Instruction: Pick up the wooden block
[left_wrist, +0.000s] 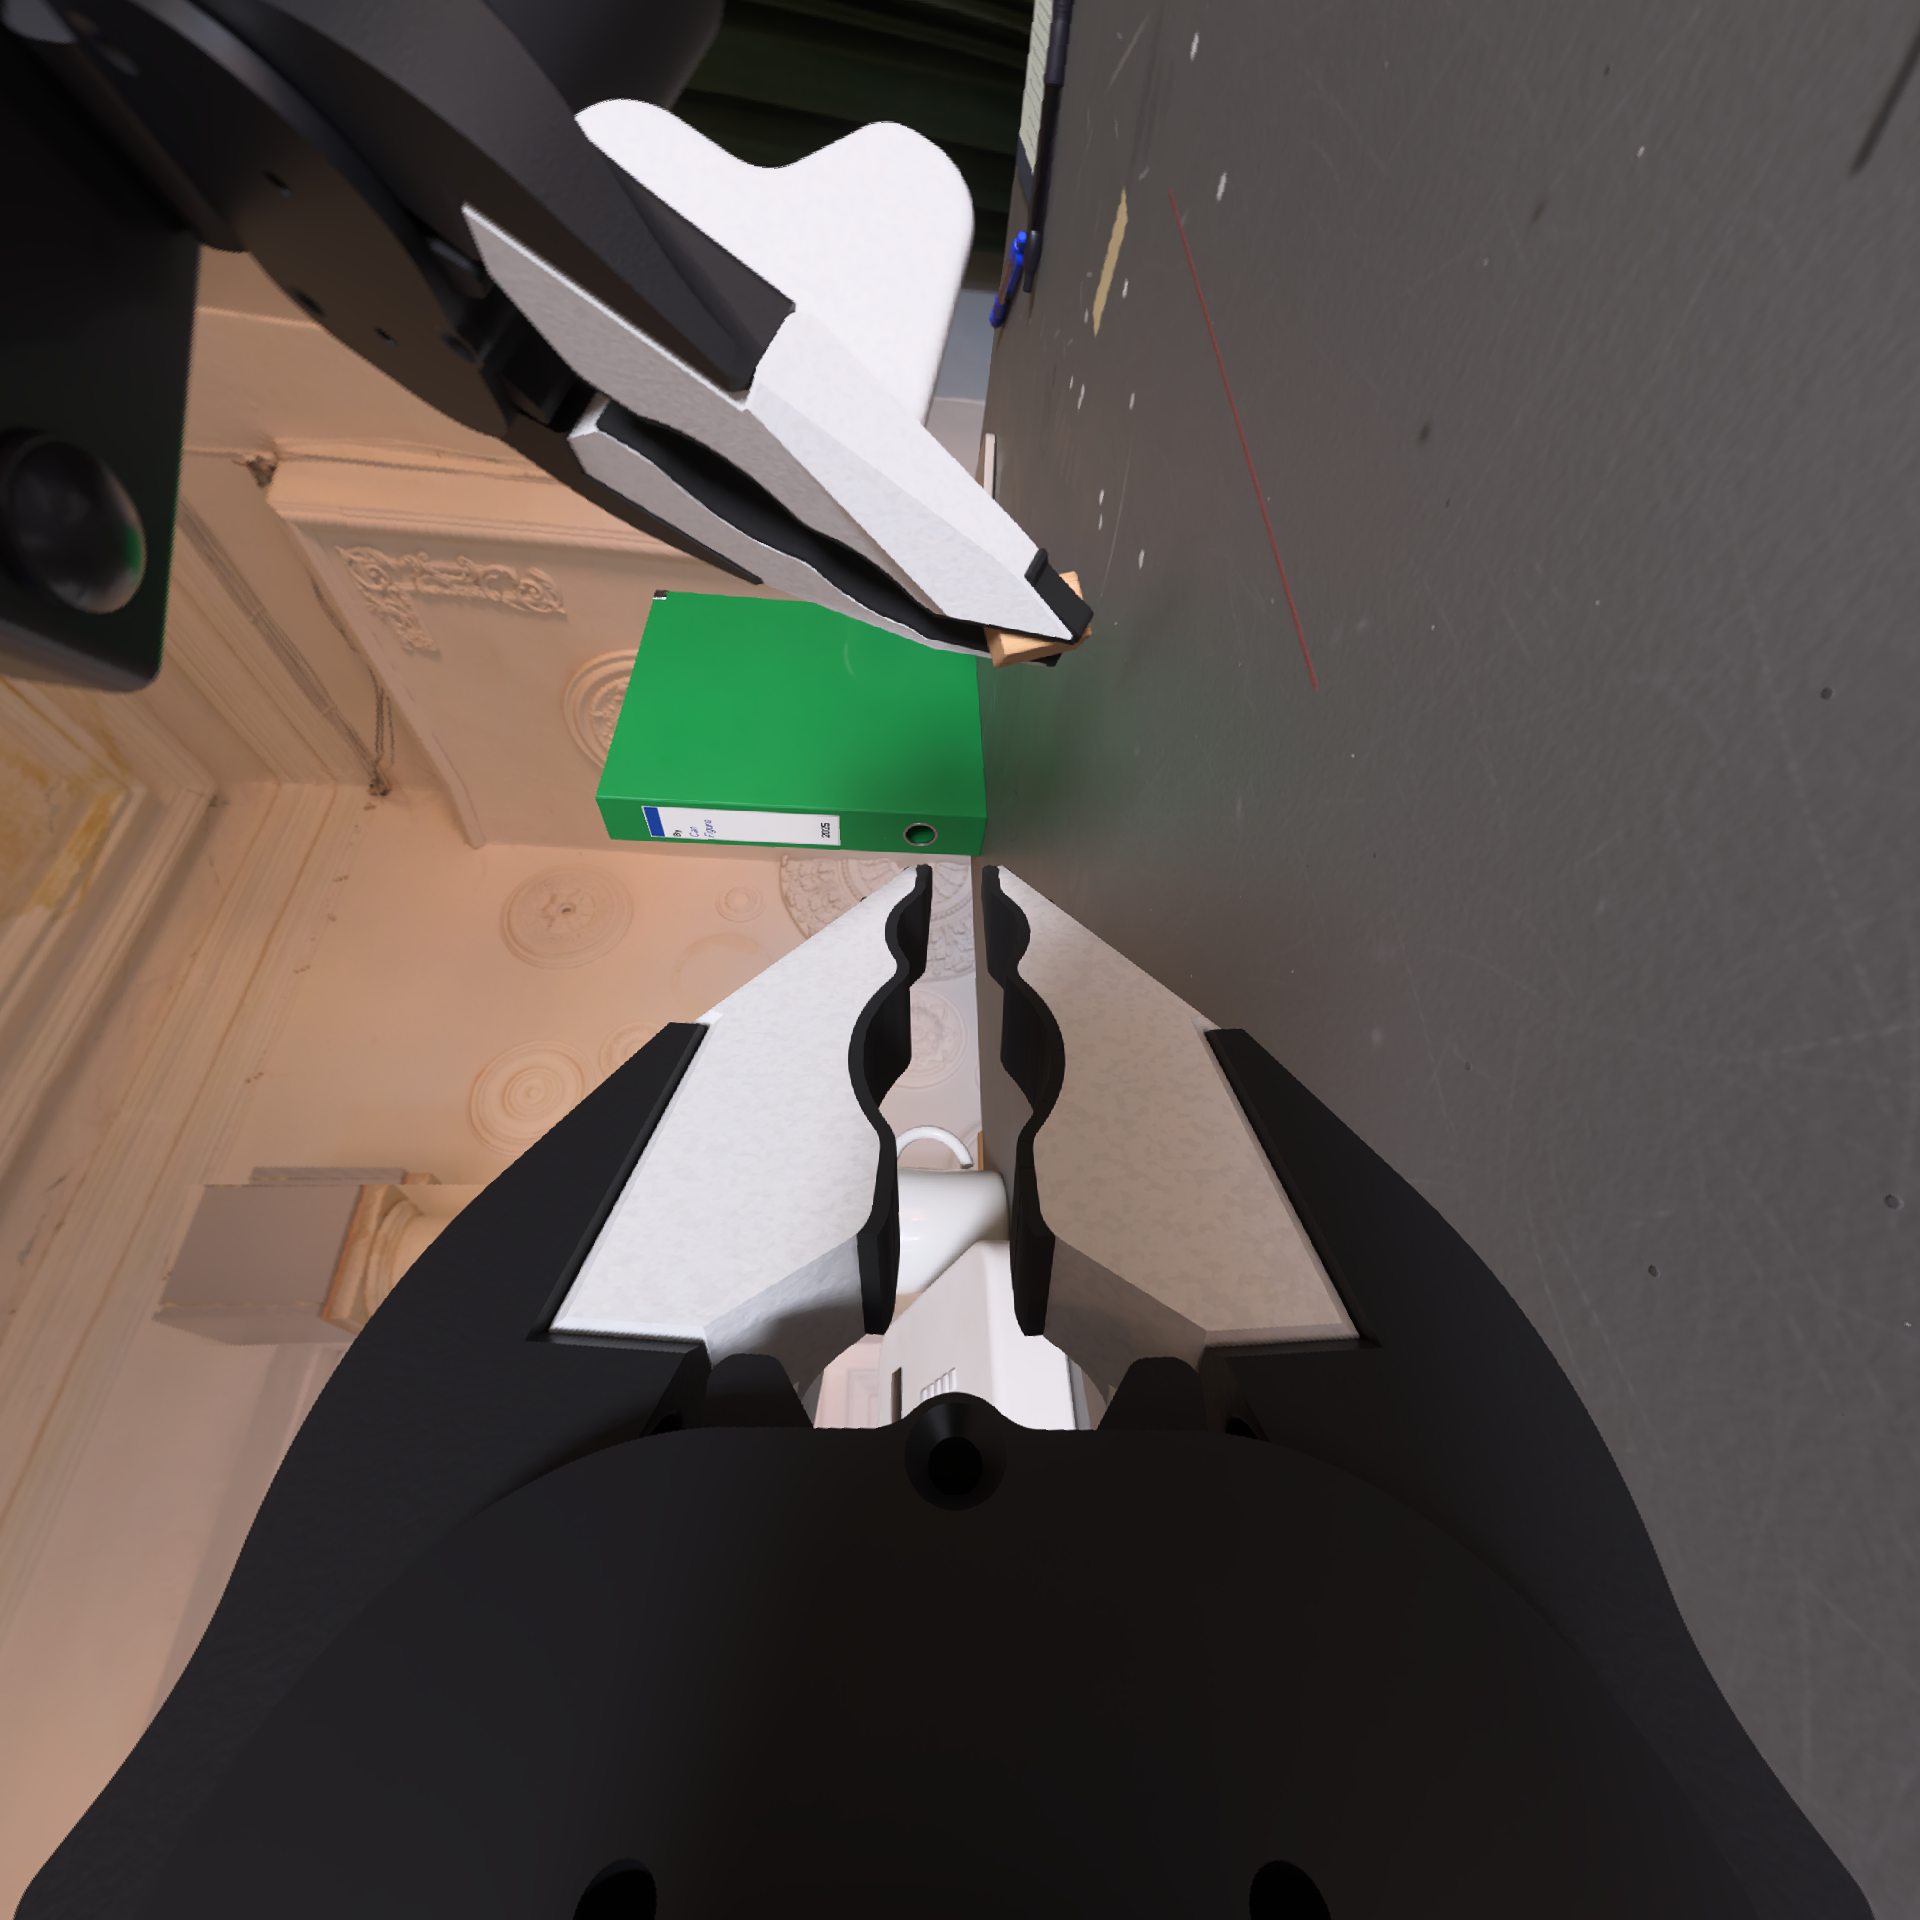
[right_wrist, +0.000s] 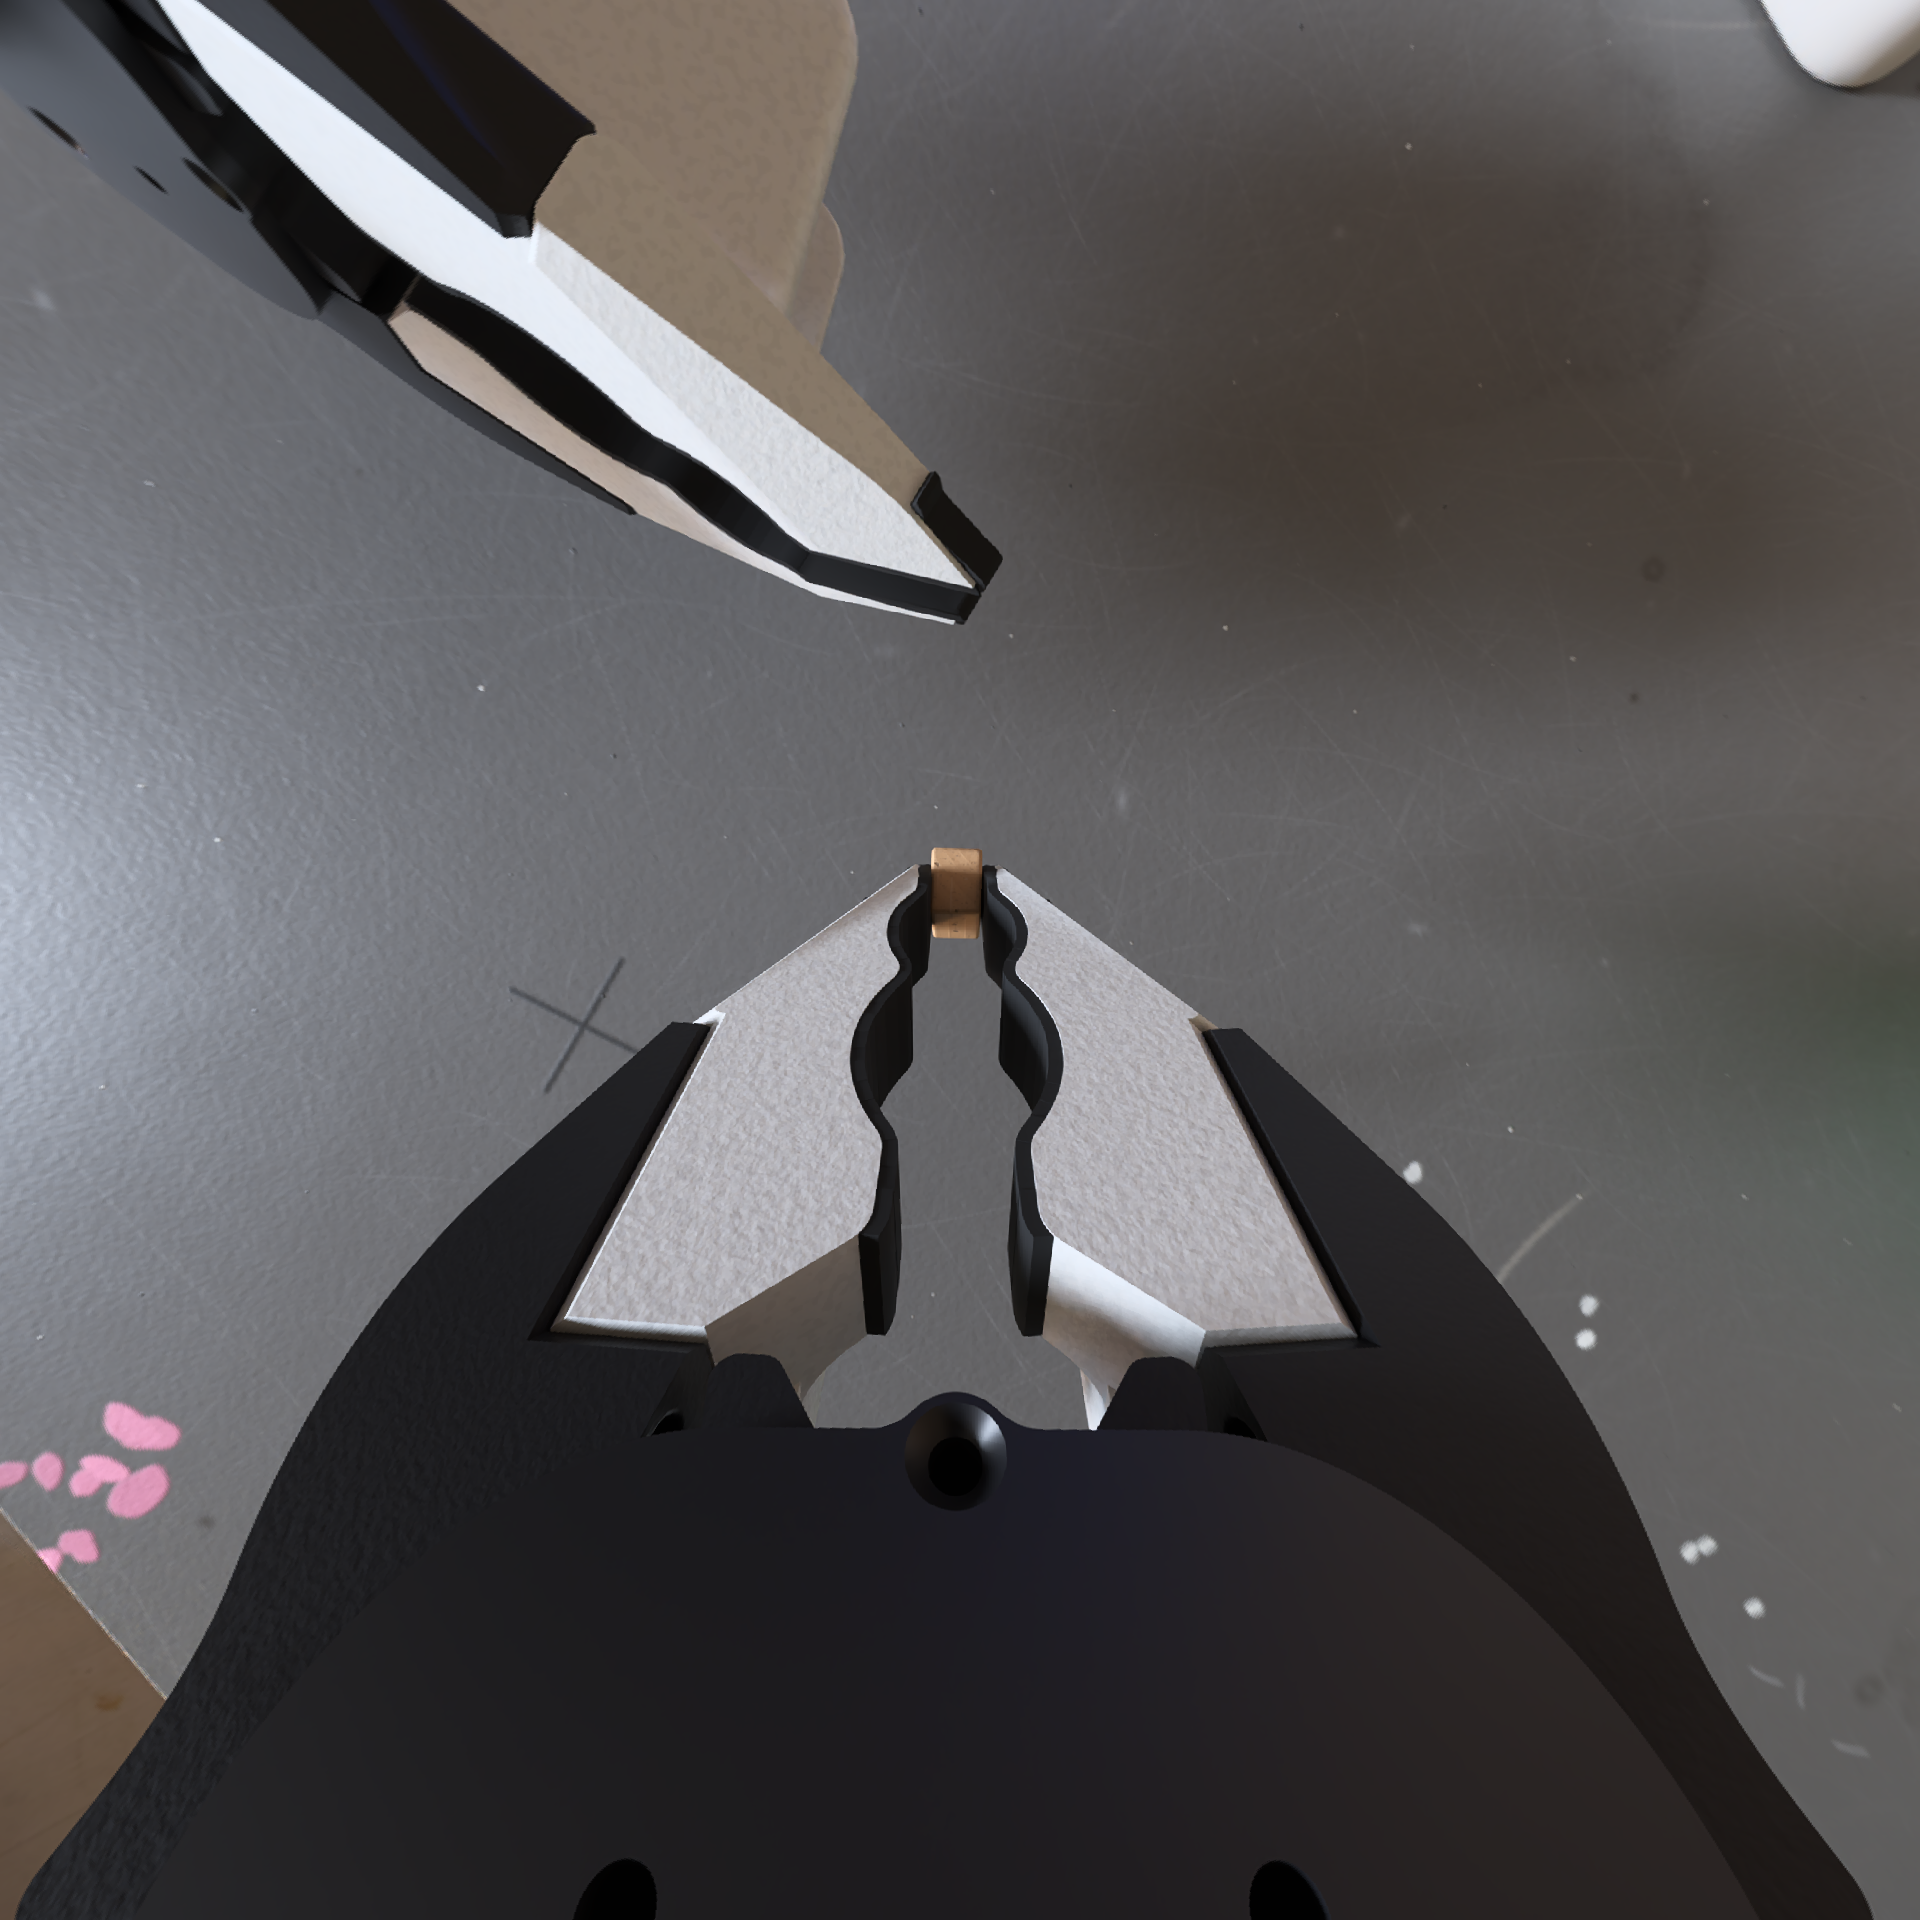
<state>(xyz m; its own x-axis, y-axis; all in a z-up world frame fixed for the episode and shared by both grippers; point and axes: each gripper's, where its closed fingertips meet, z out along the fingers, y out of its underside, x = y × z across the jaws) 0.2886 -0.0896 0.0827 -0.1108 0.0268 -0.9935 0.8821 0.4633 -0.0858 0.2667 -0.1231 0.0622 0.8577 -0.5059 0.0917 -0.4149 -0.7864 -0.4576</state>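
Note:
The wooden block is a small, light-tan piece. My right gripper is shut on it, pinching it between the fingertips. In the left wrist view the right gripper comes in from the upper left with the block at its tip, close to the dark grey table. I cannot tell whether the block touches the table. My left gripper holds nothing, and its jaws stand nearly together with a thin gap. It also shows in the right wrist view, just beyond the block.
A green binder stands on the table beyond the left gripper. A white mug shows between the left fingers. A white object sits at the top right. Pink spots and a tan board are at the lower left.

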